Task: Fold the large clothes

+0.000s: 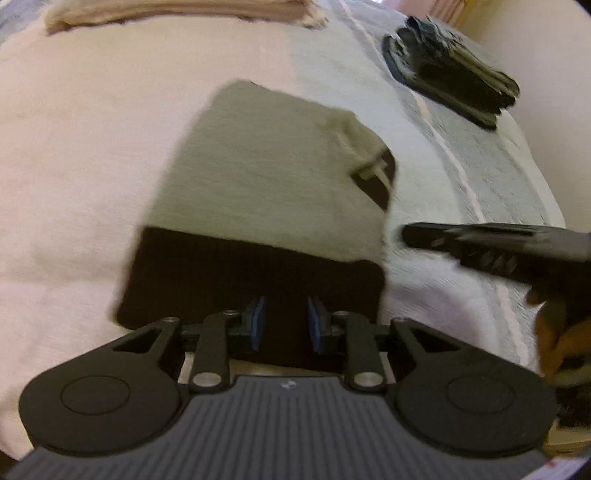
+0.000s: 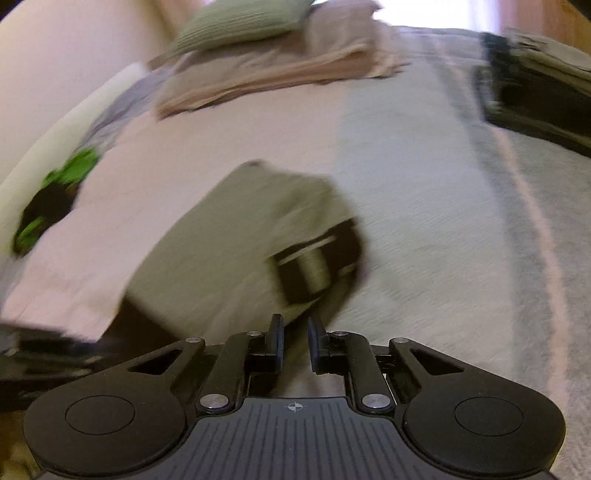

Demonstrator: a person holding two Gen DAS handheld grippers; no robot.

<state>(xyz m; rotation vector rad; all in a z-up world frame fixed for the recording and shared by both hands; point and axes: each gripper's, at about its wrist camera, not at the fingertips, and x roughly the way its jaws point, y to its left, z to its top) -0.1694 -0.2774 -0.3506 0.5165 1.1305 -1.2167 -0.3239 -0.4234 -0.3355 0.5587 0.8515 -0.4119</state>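
The left gripper [image 1: 286,321] hangs narrowly parted at the garment's [image 1: 266,177] dark hem, holding nothing; the right gripper [image 2: 295,339], likewise parted and empty, sits low beside it. The garment lies folded mid-frame on the bed [image 1: 74,166]. I'd pinch both near corners evenly before lifting.

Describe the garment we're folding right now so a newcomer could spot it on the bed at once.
Start from the bed's pink and pale blue-grey textured bedspread. In its middle, just ahead of both hand-held grippers, lies the folded olive-green knit garment with a dark brown ribbed hem. Unlike the dark stack of folded clothes near the far right edge and the beige folded blanket at the far end, it is two-toned and lies alone.
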